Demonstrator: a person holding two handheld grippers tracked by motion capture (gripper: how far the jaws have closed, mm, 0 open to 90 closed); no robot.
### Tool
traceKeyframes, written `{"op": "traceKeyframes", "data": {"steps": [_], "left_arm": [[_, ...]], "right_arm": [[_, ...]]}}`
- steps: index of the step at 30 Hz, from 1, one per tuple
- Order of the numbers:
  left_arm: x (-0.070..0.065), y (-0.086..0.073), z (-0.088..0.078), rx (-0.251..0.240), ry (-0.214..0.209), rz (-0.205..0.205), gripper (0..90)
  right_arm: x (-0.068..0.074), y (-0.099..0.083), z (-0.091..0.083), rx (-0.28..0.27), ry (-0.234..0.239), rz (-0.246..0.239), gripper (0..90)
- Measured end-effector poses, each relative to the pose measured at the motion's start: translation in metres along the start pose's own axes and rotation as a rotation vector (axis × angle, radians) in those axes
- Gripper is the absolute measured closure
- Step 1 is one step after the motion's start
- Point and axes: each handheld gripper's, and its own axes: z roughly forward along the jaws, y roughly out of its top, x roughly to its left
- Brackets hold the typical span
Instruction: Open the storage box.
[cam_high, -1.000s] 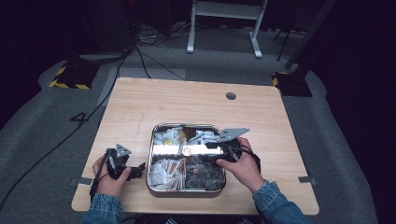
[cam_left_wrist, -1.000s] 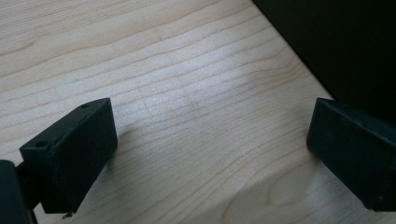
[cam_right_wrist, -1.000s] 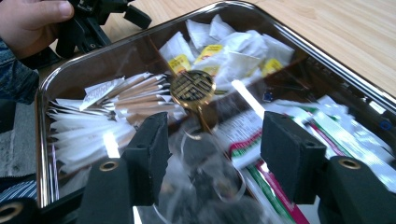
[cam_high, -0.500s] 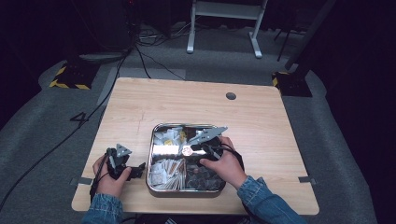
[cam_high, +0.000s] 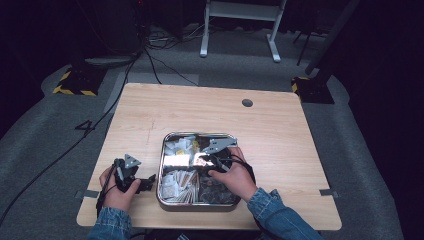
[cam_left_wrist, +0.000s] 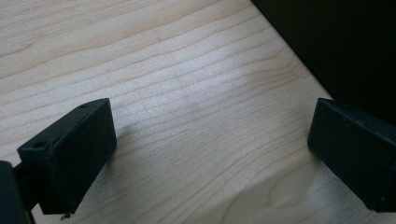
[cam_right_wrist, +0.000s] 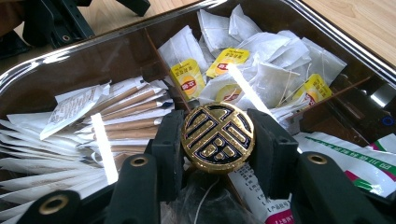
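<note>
metal tray w/ tea bags, paper sachets, gold medallion

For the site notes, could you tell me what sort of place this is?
Probably a lab or studio set up for recording: a lone wooden table on grey carpet, cables across the floor, hazard-striped stand feet in the dark surroundings.

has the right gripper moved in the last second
Yes. In the high view the right gripper has slid left over the metal tray, from near its right rim toward the middle. Its jaws have just been closing, now gripping a round gold knob.
</note>
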Motion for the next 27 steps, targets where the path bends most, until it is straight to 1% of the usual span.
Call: {"op": "traceKeyframes", "data": {"steps": [9, 17, 21, 25, 27], "left_arm": [[0.0, 0.001, 0.001, 0.002, 0.005, 0.0, 0.9], [0.0, 0.001, 0.001, 0.003, 0.004, 0.004, 0.7], [0.0, 0.001, 0.001, 0.003, 0.004, 0.004, 0.7], [0.0, 0.001, 0.001, 0.003, 0.004, 0.004, 0.7], [0.0, 0.001, 0.001, 0.003, 0.005, 0.004, 0.7]], "right_arm": [[0.002, -0.001, -0.001, -0.015, -0.014, 0.019, 58.6], [0.003, 0.001, -0.001, -0.015, -0.023, 0.013, 58.6], [0.004, 0.004, -0.004, -0.02, -0.019, 0.009, 58.6], [0.002, 0.006, -0.008, -0.033, -0.017, 0.017, 58.6], [0.0, 0.008, -0.014, -0.046, -0.021, 0.02, 58.6]]}}
